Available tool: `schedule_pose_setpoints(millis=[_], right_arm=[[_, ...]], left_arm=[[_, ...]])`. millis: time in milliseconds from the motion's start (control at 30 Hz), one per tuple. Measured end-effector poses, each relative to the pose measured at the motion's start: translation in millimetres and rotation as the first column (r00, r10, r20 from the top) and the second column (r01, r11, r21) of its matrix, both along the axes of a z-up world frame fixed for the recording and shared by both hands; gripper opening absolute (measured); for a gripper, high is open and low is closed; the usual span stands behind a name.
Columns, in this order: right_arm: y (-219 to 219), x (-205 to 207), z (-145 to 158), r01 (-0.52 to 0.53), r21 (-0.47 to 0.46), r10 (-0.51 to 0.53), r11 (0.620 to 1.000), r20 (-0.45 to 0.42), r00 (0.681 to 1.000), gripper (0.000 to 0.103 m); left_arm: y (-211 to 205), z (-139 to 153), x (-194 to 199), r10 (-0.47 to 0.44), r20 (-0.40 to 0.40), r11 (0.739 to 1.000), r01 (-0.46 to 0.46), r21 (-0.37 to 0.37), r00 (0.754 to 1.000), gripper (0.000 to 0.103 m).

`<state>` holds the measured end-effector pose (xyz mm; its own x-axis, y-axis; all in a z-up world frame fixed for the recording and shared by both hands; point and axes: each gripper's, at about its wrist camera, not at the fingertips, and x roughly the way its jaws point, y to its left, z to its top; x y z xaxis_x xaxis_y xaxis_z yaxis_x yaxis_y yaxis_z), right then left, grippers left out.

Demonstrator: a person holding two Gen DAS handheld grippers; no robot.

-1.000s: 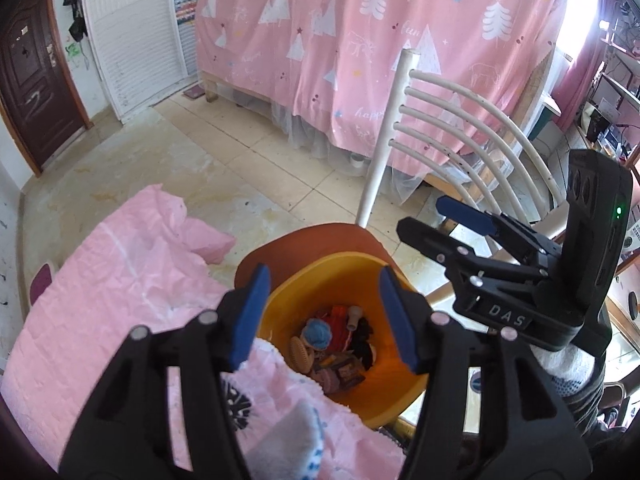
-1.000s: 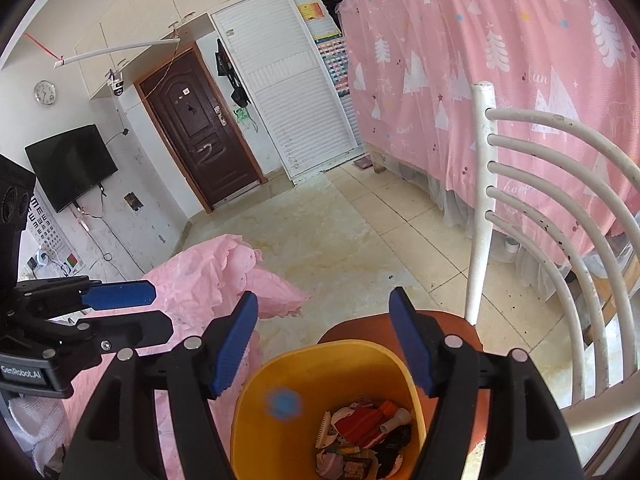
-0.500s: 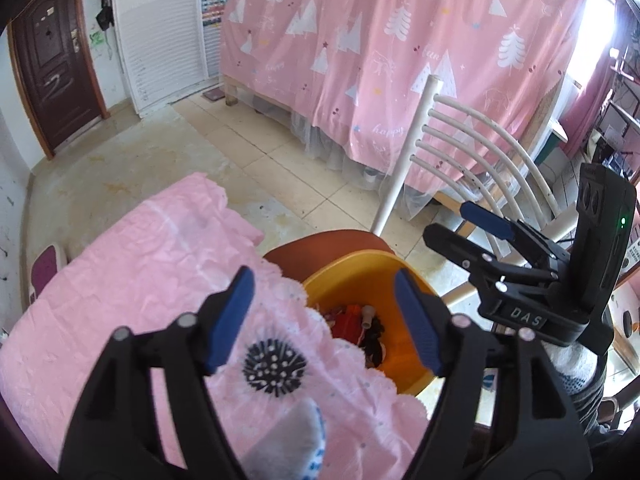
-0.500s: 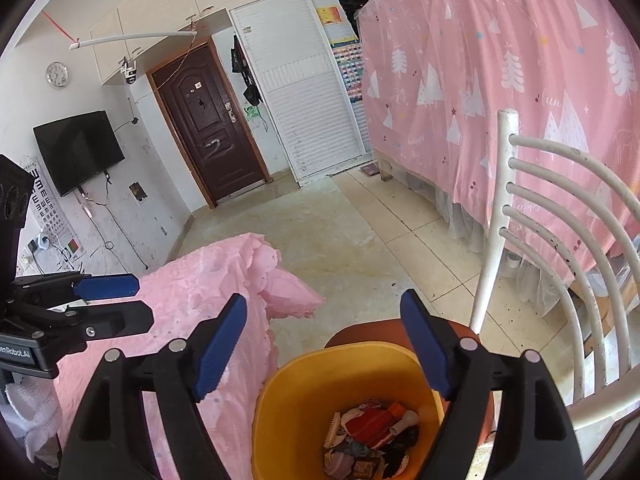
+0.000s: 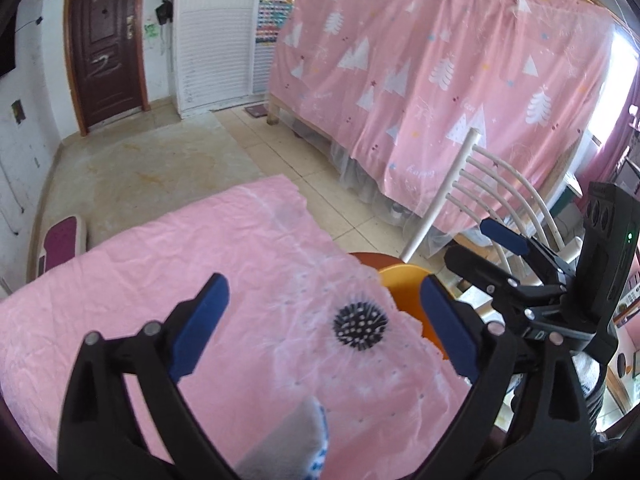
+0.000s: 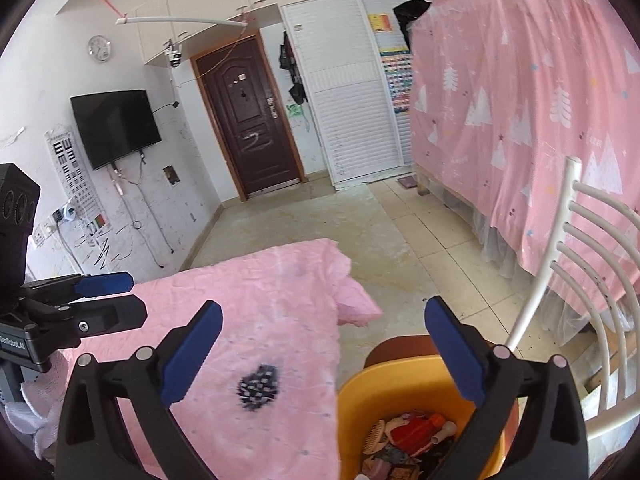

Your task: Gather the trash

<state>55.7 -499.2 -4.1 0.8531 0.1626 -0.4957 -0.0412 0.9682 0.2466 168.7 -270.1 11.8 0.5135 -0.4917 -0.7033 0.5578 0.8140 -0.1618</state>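
Observation:
An orange bin (image 6: 416,404) holding mixed trash (image 6: 408,436) stands on a brown chair seat beside the pink-clothed table (image 6: 264,320); its rim also shows in the left wrist view (image 5: 404,284). A black spiky ball (image 5: 361,325) lies on the cloth near the table edge, blurred in the right wrist view (image 6: 258,387). My left gripper (image 5: 324,320) is open and empty above the ball. My right gripper (image 6: 324,352) is open and empty above the gap between table and bin. A white gloved fingertip (image 5: 296,440) shows below the left gripper.
A white slatted chair back (image 6: 576,280) rises right of the bin. A pink curtain (image 5: 440,100) hangs behind it. Tiled floor (image 5: 168,168), a brown door (image 6: 248,120) and a wall TV (image 6: 114,126) lie beyond. A maroon stool (image 5: 60,242) stands on the left.
Both grippers have pulled back and risen from over the bin toward the table. The left gripper's view has shifted from the bin's contents to the cloth with the spiky ball.

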Motion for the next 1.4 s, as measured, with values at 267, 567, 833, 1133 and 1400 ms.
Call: schedule_pose_setpoints(millis=[267, 567, 833, 1133, 1400], right_arm=[[58, 10, 14, -0.092, -0.038, 0.092, 0.995, 0.004, 0.996, 0.091], [120, 20, 20, -0.194, -0.062, 0.194, 0.979, -0.001, 0.981, 0.091], [167, 28, 19, -0.273, -0.071, 0.272, 0.959, -0.024, 0.962, 0.091], [198, 34, 15, -0.320, -0.087, 0.317, 0.943, -0.051, 0.947, 0.091], [215, 36, 12, -0.347, -0.098, 0.342, 0.933, -0.064, 0.938, 0.091]], left_arm=[[60, 6, -11, 0.100, 0.038, 0.995, -0.099, -0.029, 0.994, 0.092], [116, 9, -23, 0.252, 0.116, 0.967, -0.253, -0.011, 0.961, 0.092], [154, 2, -27, 0.347, 0.139, 0.937, -0.350, -0.001, 0.928, 0.092], [190, -4, -34, 0.424, 0.160, 0.902, -0.431, 0.012, 0.892, 0.092], [218, -6, -33, 0.463, 0.151, 0.883, -0.469, 0.006, 0.873, 0.092]])
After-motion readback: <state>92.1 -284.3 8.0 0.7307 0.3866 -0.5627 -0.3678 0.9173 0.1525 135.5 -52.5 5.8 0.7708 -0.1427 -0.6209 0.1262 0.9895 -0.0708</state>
